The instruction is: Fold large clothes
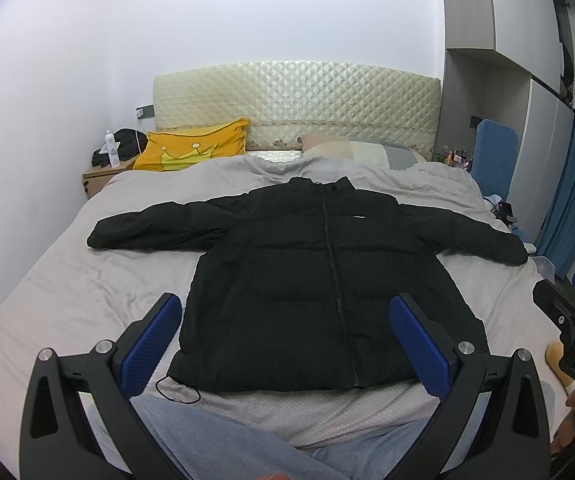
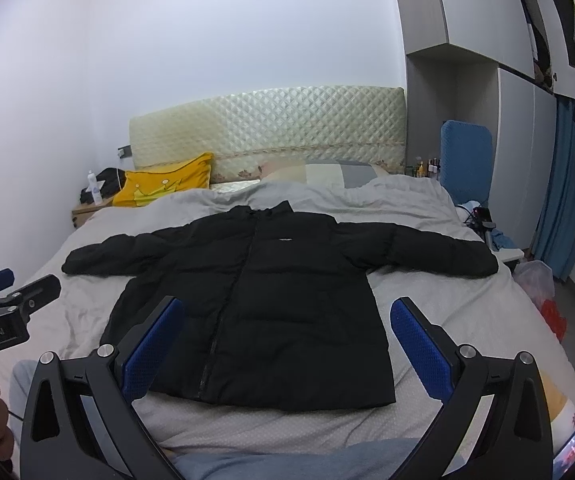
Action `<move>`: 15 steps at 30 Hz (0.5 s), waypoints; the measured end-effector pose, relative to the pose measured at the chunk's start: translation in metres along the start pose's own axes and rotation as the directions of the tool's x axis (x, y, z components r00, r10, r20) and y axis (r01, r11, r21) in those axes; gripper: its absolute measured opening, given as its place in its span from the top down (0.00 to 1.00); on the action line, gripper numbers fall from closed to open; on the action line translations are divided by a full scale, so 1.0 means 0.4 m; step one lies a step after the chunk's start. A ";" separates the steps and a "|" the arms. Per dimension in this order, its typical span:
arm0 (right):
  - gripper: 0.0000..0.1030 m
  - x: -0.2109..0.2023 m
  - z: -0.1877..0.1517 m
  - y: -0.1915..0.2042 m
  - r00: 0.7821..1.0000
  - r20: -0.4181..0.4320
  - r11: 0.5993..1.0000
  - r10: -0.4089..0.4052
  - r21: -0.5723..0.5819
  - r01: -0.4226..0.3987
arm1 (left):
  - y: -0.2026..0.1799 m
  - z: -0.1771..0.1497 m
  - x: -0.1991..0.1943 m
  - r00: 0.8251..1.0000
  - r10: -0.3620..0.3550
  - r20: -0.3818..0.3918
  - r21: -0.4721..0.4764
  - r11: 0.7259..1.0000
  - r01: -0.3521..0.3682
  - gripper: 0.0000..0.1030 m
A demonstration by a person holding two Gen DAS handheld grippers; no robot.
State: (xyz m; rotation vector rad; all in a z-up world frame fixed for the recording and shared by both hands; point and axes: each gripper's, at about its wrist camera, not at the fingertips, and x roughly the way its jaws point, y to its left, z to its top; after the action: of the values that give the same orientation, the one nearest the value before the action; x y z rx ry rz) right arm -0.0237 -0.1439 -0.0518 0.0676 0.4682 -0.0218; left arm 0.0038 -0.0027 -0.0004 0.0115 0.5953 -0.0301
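I read "DAS" on my right gripper's body at the edge of the left wrist view, and "GenRobot.AI" on my left gripper's body in the right wrist view; the small white chest label on the black puffer jacket (image 1: 319, 280) is too small to read; my left gripper (image 1: 285, 344) has its blue pads spread wide, gripping nothing, hovering over the jacket hem; my right gripper (image 2: 287, 344) likewise gapes wide and empty above the hem; jacket lies flat, zipped, front up, both sleeves out sideways, collar toward the quilted cream headboard (image 1: 295, 100), in the middle of the grey bed cover (image 1: 67, 280); yellow crown cushion (image 1: 191, 148) and a patchwork pillow (image 1: 351, 150) at the head; wooden nightstand (image 1: 95, 180) on the left with a white bottle (image 1: 111, 152) on it; blue chair back (image 1: 495, 152) and grey wardrobe (image 1: 467, 8) on the right; plain white walls; a plastic bag (image 2: 537, 280) with something red just beside it sits on the floor to the right, contents unclear
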 end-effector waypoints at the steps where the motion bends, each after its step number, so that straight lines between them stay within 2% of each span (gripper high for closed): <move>1: 0.00 0.002 0.001 -0.001 1.000 0.000 1.000 0.000 0.000 0.000 | 0.000 0.001 -0.001 1.000 -0.004 0.001 0.000 1.000 0.004 0.00; 15: 0.00 -0.005 -0.002 -0.001 1.000 0.003 1.000 -0.007 0.005 0.007 | -0.007 -0.001 -0.001 1.000 -0.028 -0.008 -0.003 1.000 0.028 0.00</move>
State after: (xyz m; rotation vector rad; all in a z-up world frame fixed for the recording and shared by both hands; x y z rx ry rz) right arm -0.0258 -0.1442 -0.0518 0.0702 0.4655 -0.0302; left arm 0.0031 -0.0056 -0.0004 0.0004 0.6033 -0.0560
